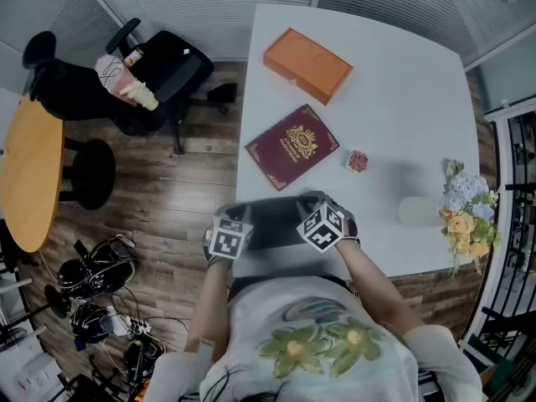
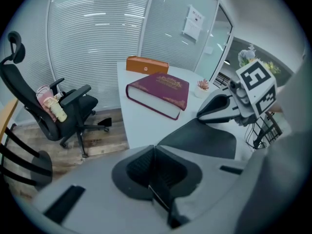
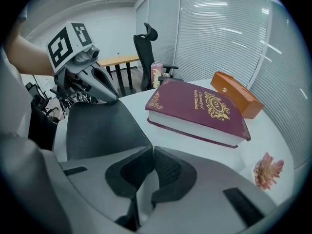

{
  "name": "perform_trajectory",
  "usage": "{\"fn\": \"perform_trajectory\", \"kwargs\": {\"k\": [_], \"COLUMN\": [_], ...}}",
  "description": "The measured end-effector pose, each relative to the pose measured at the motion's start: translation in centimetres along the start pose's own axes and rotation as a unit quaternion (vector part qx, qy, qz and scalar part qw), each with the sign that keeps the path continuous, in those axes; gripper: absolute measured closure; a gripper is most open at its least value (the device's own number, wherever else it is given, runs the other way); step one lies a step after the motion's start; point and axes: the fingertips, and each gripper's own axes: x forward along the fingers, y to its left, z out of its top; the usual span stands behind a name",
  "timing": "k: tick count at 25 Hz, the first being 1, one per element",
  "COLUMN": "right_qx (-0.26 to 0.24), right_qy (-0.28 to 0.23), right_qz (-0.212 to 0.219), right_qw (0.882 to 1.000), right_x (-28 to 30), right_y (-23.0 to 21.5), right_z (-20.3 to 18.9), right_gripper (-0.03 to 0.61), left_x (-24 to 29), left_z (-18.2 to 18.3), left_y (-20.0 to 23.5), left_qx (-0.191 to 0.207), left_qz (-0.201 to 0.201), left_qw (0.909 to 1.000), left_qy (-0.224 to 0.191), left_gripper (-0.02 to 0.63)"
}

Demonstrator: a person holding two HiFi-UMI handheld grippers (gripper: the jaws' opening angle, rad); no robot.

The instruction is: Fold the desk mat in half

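Observation:
The dark grey desk mat (image 1: 272, 220) lies at the near edge of the white table (image 1: 394, 99), in front of the person. My left gripper (image 1: 238, 219) is shut on the mat's near left edge, and a thin dark sheet shows between its jaws (image 2: 155, 152). My right gripper (image 1: 315, 203) is shut on the mat's near right edge (image 3: 150, 155). Between the two grippers the mat (image 3: 105, 128) is lifted and curves upward. In the left gripper view the mat (image 2: 200, 138) spreads toward the right gripper (image 2: 201, 116).
A burgundy book (image 1: 291, 146) lies just beyond the mat, with an orange box (image 1: 307, 64) farther back. A small pink flower (image 1: 358, 162) and a bouquet (image 1: 465, 216) are on the right. A black office chair (image 1: 151, 74) and a round wooden table (image 1: 29, 174) stand left.

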Motion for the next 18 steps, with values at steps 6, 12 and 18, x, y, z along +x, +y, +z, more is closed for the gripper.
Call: {"fn": "perform_trajectory", "kwargs": {"k": [6, 12, 18], "right_qx": [0.000, 0.003, 0.042], "right_qy": [0.003, -0.002, -0.001], "right_qz": [0.003, 0.006, 0.017], "right_qw": [1.000, 1.000, 0.999], "right_x": [0.4, 0.5, 0.4], "right_y": [0.0, -0.1, -0.1], "right_z": [-0.1, -0.1, -0.2], "right_gripper": [0.548, 0.548, 0.540], "left_x": [0.6, 1.2, 0.9], "left_z": [-0.3, -0.2, 0.1], "left_y": [0.2, 0.7, 0.9], "left_qx": [0.005, 0.011, -0.015], "left_qz": [0.004, 0.015, 0.028], "left_qw": [1.0000, 0.9998, 0.9994], "left_qy": [0.004, 0.002, -0.013], "left_gripper": [0.600, 0.600, 0.569]}}
